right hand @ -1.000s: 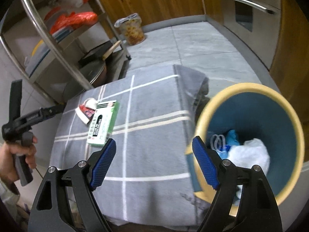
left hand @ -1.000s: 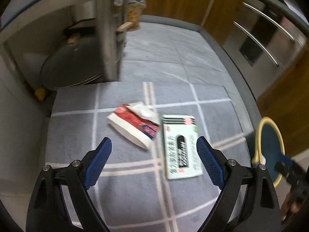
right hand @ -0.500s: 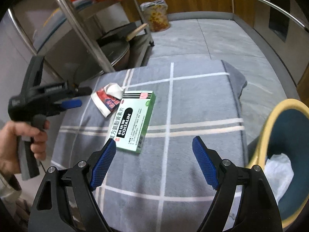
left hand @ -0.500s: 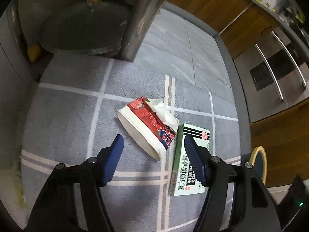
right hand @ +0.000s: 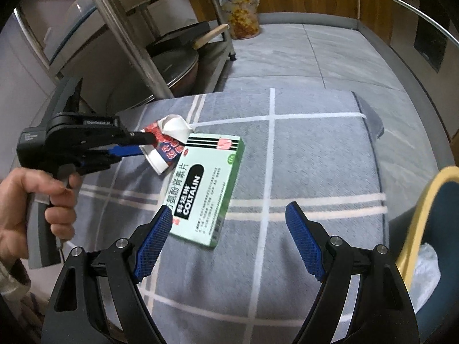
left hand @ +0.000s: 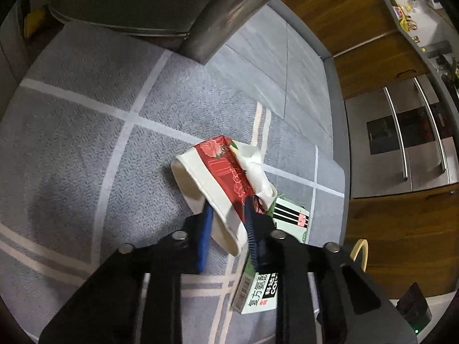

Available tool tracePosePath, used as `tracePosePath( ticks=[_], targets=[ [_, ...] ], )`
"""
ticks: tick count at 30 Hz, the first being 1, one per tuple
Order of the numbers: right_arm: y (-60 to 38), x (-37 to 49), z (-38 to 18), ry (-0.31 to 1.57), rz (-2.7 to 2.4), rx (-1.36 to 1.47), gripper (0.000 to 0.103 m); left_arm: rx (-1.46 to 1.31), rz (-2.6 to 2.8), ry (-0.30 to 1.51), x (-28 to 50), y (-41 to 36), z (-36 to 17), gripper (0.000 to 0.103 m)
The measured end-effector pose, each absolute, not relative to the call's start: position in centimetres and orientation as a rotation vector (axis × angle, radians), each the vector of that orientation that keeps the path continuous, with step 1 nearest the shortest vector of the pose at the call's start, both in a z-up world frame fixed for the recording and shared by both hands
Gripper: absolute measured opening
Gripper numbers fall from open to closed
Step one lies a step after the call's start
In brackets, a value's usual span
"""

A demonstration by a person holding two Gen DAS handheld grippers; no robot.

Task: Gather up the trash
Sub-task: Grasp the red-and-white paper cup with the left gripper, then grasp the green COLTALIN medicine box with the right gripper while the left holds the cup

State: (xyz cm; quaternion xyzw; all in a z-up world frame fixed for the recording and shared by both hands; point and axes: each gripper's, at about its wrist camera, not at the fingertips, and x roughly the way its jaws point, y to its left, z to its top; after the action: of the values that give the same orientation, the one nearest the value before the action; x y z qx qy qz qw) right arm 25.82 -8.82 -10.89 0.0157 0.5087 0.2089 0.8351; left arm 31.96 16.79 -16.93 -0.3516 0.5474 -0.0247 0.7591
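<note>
A crumpled red-and-white paper pack [left hand: 218, 172] lies on the grey checked mat [left hand: 86, 149], one end resting against a green medicine box [left hand: 259, 292]. My left gripper [left hand: 228, 209] is closing its jaws on the pack's near end, and the blue pads press both sides. In the right wrist view the left gripper [right hand: 147, 144] holds the same pack [right hand: 167, 143] beside the box [right hand: 206, 183]. My right gripper [right hand: 229, 212] stands open above the mat, just short of the box, holding nothing. The yellow-rimmed blue bin [right hand: 416, 215] is at the right.
A steel rack leg [left hand: 229, 14] and a large pan lid [left hand: 129, 3] stand behind the mat. A bagged snack tub [right hand: 242, 14] sits on the tiled floor by wooden cabinets [left hand: 358, 28]. A hand [right hand: 37, 200] grips the left tool. White trash [right hand: 427, 269] lies in the bin.
My left gripper dropped toward the red-and-white pack and its jaws narrowed from wide open onto it. My right gripper swung left from over the bin to above the mat and green box.
</note>
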Motion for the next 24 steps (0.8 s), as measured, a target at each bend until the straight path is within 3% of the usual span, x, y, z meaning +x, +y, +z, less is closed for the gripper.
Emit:
tracePosePath(
  ticks=[6, 15, 19, 24],
  targets=[
    [-6.1, 26.7, -12.0, 1.096, 0.459, 0.008, 0.082, -0.783, -0.069, 1.136, 31.9, 17.0, -16.0, 0.002],
    [-2.0, 28.9, -15.4, 1.127, 0.376, -0.094, 0.082, -0.582, -0.017, 1.045, 30.6, 17.3, -9.9, 0.002],
    [-0.3, 29.2, -16.6, 1.128, 0.348, -0.194, 0.089, -0.576, -0.018, 1.014, 29.1, 18.1, -8.0, 0.002],
    [0.0, 28.5, -16.6, 1.111, 0.393, -0.246, 0.081, -0.599, -0.013, 1.007, 28.1, 19.5, -7.7, 0.002]
  ],
)
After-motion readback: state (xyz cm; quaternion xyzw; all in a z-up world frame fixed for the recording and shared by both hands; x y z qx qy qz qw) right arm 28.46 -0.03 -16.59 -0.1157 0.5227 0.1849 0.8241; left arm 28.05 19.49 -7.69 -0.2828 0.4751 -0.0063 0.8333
